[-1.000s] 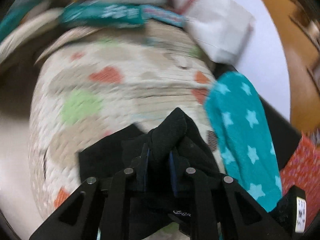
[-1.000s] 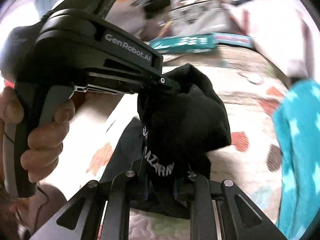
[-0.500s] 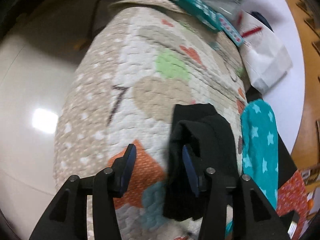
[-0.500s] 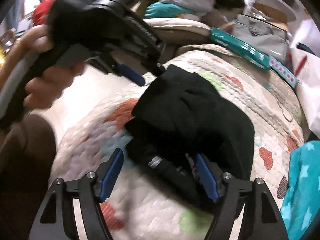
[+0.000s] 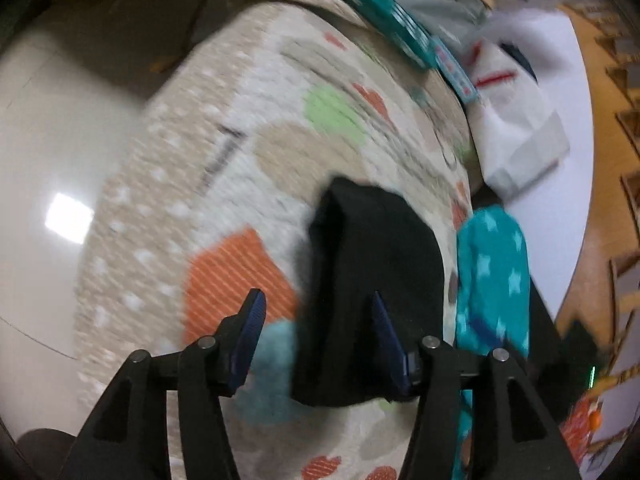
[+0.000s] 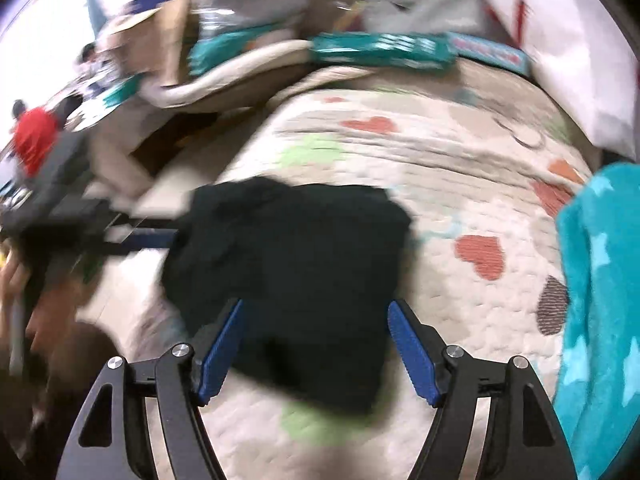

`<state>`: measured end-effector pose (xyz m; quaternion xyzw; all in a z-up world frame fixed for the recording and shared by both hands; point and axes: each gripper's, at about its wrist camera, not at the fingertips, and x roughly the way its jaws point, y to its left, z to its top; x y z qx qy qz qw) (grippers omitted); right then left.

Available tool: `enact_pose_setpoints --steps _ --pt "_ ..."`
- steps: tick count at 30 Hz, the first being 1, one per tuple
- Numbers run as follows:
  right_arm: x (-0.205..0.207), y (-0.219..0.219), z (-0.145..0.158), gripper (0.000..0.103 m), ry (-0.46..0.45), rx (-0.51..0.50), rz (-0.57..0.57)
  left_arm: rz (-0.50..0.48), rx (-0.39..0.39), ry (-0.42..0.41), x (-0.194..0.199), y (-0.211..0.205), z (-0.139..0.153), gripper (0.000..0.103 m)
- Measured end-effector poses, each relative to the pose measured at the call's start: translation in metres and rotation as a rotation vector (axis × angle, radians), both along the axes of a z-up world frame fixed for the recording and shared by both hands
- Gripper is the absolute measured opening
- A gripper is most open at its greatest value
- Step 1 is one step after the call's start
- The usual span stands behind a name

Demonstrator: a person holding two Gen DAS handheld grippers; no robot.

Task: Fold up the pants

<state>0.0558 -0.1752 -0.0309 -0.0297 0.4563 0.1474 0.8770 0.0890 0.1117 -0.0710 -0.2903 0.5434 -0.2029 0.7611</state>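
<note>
**Grippers open over folded black pants**

Both grippers are standing wide open and gripping nothing as I am watching the two wrist feeds. Left gripper (image 5: pixel 316 322): its blue pads are spread, one over the orange patch of the quilt, the other over the black cloth; I cannot tell whether that pad is touching the fabric. Right gripper (image 6: pixel 316 344): its jaws are spread to either side of the near part of the pants, with the cloth lying between and below them.

Going from largest to smallest:

- Quilted mat (image 6: pixel 460 168), cream with hearts and coloured patches, is filling most of both views and is carrying the garments. Both feeds are showing motion blur.
- Black pants (image 6: pixel 296 248) are lying in a compact folded bundle near the middle of the mat; in the left wrist view the same bundle (image 5: pixel 380 256) is sitting just beside the teal cloth.
- Teal star-print cloth (image 6: pixel 596 280) is lying along the right edge of the mat, near the pants but apart from them.
- White bag (image 5: pixel 516 120) with red marks is resting past the far right corner of the mat.
- Teal box (image 6: pixel 380 50) is lying along the far edge of the mat.
- In the right wrist view, the left gripper's body (image 6: pixel 52 200) is showing at the left, held in a hand (image 6: pixel 16 280), blurred.
</note>
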Motion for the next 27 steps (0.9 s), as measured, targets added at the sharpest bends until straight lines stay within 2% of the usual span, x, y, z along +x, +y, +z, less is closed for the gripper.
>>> enact_pose_setpoints --steps 3,4,5,7,10,12,13,15,18,20,22,24,27 --pt "0.024 -0.001 -0.025 0.077 0.109 -0.009 -0.033 -0.058 0.083 -0.02 -0.006 -0.03 0.0 0.054" --pt "0.027 -0.001 -0.032 0.059 0.139 0.01 -0.027 -0.067 0.141 -0.031 -0.007 -0.04 0.0 0.054" --pt "0.029 -0.002 -0.037 0.045 0.168 0.045 -0.02 -0.075 0.182 -0.035 -0.008 -0.046 -0.001 0.054" --pt "0.029 -0.008 -0.033 0.034 0.169 0.062 -0.05 -0.105 0.197 -0.021 -0.008 -0.058 -0.005 0.054" --pt "0.029 -0.018 -0.031 0.028 0.173 0.04 -0.069 -0.108 0.206 -0.023 -0.008 -0.066 -0.006 0.055" --pt "0.028 -0.024 -0.035 0.029 0.188 0.009 -0.086 -0.109 0.2 -0.015 -0.007 -0.069 -0.01 0.061" --pt "0.027 -0.026 -0.037 0.044 0.199 -0.003 -0.091 -0.104 0.211 -0.004 -0.007 -0.069 -0.014 0.063" --pt "0.028 -0.032 -0.037 0.067 0.199 -0.033 -0.124 -0.1 0.204 0.007 -0.007 -0.064 -0.017 0.063" --pt "0.026 -0.043 -0.019 0.068 0.147 0.012 -0.16 -0.08 0.158 -0.002 -0.014 -0.045 -0.007 0.063" --pt "0.026 -0.044 -0.005 0.068 0.084 0.03 -0.17 -0.042 0.142 -0.051 -0.018 -0.029 0.012 0.063" --pt "0.031 -0.04 0.007 0.068 0.044 0.091 -0.152 0.01 0.13 -0.087 -0.016 -0.018 0.029 0.063" --pt "0.041 -0.033 0.01 0.068 0.058 0.174 -0.121 0.037 0.116 -0.103 -0.003 -0.015 0.04 0.063" --pt "0.06 -0.024 0.0 0.068 0.122 0.312 -0.113 0.062 0.101 -0.074 0.027 -0.025 0.033 0.063"
